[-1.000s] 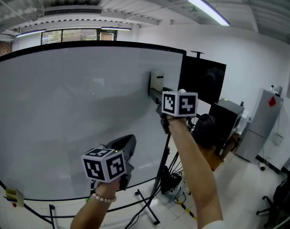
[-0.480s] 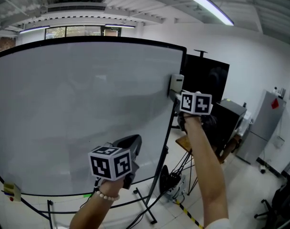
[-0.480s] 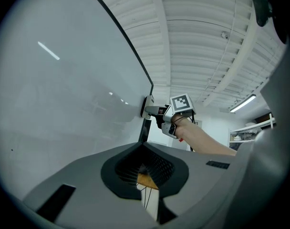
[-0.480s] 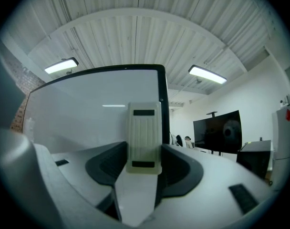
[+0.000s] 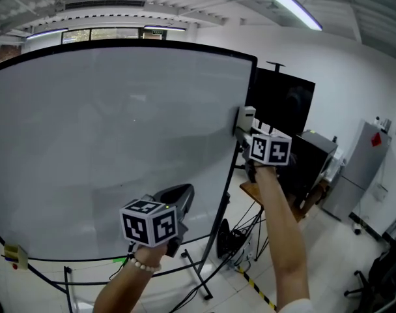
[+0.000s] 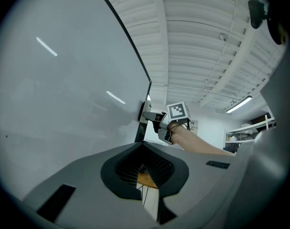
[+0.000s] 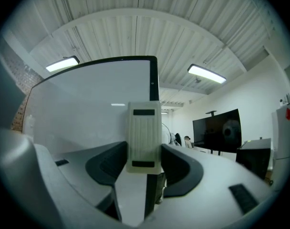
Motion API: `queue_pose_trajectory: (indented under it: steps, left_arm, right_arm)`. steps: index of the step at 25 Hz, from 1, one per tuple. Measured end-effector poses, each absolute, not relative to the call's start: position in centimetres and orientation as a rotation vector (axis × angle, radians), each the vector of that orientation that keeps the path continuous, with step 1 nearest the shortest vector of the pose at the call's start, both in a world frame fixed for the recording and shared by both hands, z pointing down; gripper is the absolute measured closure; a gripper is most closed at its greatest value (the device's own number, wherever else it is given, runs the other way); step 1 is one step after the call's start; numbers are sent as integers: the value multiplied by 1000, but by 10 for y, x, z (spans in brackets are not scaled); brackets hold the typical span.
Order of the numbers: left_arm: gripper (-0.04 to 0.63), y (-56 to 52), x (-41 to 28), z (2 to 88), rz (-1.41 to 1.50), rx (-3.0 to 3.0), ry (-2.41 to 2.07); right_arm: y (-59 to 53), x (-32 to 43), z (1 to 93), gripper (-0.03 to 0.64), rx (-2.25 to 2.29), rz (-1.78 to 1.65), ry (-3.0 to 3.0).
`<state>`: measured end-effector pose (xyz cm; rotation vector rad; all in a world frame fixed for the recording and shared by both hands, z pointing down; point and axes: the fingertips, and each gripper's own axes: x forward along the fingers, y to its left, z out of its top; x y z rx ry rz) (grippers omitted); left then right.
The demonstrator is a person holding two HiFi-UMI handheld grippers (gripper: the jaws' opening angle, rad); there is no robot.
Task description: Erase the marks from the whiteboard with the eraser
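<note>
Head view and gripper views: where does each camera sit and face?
Head view: on the person's head, facing the large white whiteboard; both forearms, left gripper and right gripper show.
Left gripper view: rides that gripper, looking past shut jaws along the whiteboard.
Right gripper view: rides that gripper, looking over the clamped pale ribbed eraser.
Shared: all three show whiteboard and eraser.

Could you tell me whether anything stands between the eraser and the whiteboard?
Nothing visible does. The right tongs hold the eraser by the right edge of the whiteboard, and no object lies between them.
</note>
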<state>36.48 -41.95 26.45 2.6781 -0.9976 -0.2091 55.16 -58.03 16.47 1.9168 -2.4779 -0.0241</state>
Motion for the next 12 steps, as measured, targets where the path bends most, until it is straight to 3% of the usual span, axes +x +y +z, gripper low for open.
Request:
queue_pose_trajectory:
  steps: [12]
  left_arm:
    - [607,-422,350,281,-180,2640,-1030]
  right_arm:
    - [-579,535,207,367,1939,45,-2462]
